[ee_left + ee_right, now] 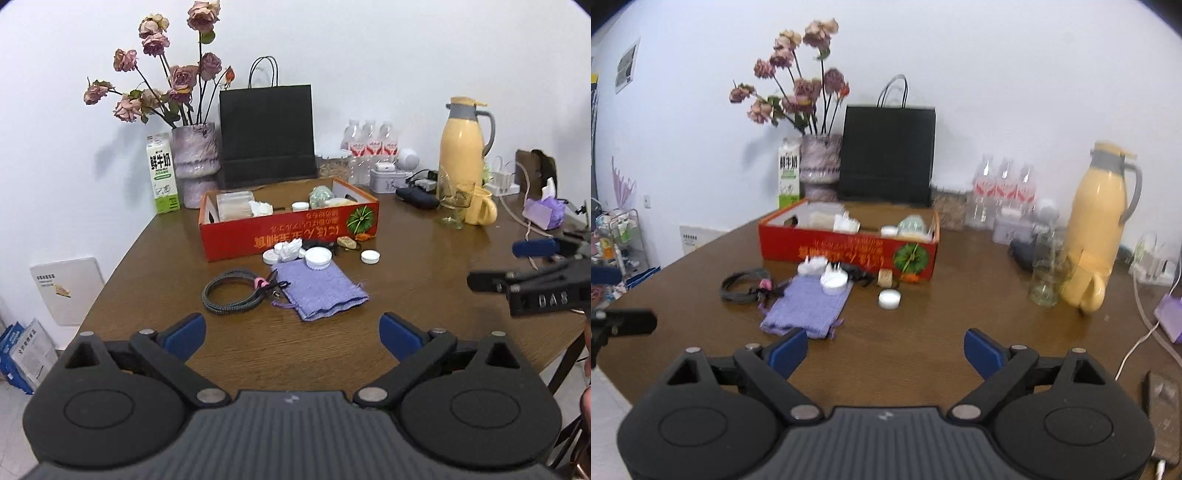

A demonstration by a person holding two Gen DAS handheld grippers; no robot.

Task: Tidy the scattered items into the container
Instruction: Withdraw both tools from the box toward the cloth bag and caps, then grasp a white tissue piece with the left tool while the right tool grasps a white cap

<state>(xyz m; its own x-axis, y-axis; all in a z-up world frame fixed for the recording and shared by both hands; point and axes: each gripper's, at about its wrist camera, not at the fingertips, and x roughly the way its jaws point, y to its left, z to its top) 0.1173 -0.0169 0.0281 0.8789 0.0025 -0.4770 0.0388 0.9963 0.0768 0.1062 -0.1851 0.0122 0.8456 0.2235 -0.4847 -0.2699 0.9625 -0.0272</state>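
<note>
A red cardboard box (288, 232) (849, 251) stands on the wooden table and holds several small items. In front of it lie a purple knit pouch (319, 290) (809, 304), a coiled dark cable (231, 291) (742, 286), white caps (317, 257) (889, 298), a white plug (291, 249) and a small beige piece (346, 242) (885, 277). My left gripper (293, 334) is open and empty, short of the pouch. My right gripper (886, 350) is open and empty, near the pouch's corner. The right gripper's fingers (517, 273) show at the left view's right edge.
At the back stand a vase of dried roses (194, 162), a milk carton (162, 173), a black paper bag (267, 133), water bottles (369, 144), a yellow thermos (465, 147), a glass (1049, 273) and a yellow mug (484, 210). A phone (1163, 417) lies at the right.
</note>
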